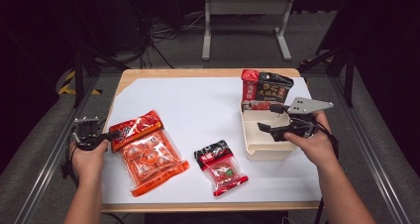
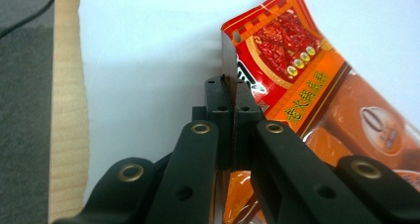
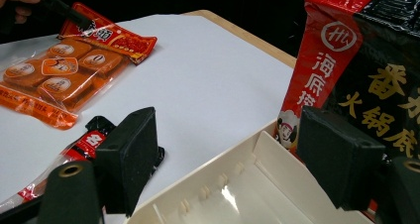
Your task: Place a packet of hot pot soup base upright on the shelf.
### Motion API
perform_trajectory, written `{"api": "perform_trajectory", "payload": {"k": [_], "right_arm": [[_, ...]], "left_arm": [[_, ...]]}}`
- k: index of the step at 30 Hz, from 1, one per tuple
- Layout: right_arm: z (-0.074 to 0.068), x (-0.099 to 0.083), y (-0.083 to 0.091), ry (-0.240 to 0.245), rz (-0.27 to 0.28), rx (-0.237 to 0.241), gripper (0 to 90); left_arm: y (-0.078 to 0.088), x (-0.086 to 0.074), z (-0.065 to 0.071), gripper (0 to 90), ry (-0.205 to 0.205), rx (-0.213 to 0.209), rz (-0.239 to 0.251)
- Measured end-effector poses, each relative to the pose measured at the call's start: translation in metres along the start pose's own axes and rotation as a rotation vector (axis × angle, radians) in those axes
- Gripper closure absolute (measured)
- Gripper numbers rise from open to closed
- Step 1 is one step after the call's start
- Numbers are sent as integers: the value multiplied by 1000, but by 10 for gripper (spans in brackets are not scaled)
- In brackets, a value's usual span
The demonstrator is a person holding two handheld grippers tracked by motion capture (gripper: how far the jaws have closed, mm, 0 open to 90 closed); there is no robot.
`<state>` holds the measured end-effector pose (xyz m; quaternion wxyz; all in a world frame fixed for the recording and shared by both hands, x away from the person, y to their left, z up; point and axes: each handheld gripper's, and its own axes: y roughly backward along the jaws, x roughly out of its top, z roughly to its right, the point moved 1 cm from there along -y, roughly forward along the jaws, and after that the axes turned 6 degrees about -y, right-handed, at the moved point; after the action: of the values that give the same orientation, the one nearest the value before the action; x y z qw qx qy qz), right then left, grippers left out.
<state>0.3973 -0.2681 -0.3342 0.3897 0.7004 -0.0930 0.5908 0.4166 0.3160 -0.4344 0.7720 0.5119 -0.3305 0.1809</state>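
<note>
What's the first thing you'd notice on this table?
Probably the big orange snack bag on the left, with the left gripper pinching its top corner. Next, the cream box on the right, where the right gripper hovers open and a red-and-black packet stands.

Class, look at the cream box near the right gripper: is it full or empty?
Nearly empty: the cream box shows a bare floor in the right gripper view, with one red-and-black packet upright at its far end.

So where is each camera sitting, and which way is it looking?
High view: above the person's side, facing forward and down on the table; both forearms show, with left gripper and right gripper.
Left gripper view: on the left gripper, looking along jaws shut on the orange packet.
Right gripper view: on the right gripper, open above the cream box.
Shared: all three show the orange packet.
</note>
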Motion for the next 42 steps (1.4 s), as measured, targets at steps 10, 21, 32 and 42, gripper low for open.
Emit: {"api": "perform_trajectory", "payload": {"k": [10, 21, 32, 42], "right_arm": [[-1, 1, 3, -6, 3, 1, 315], [-3, 4, 5, 12, -4, 2, 383], [-8, 7, 7, 29, -12, 25, 513], [-14, 12, 12, 36, 4, 25, 606]], "left_arm": [[19, 12, 15, 900, -30, -22, 85], [40, 22, 29, 900, -74, -46, 172], [62, 34, 54, 900, -145, -79, 265], [79, 41, 77, 900, -210, -130, 337]]}}
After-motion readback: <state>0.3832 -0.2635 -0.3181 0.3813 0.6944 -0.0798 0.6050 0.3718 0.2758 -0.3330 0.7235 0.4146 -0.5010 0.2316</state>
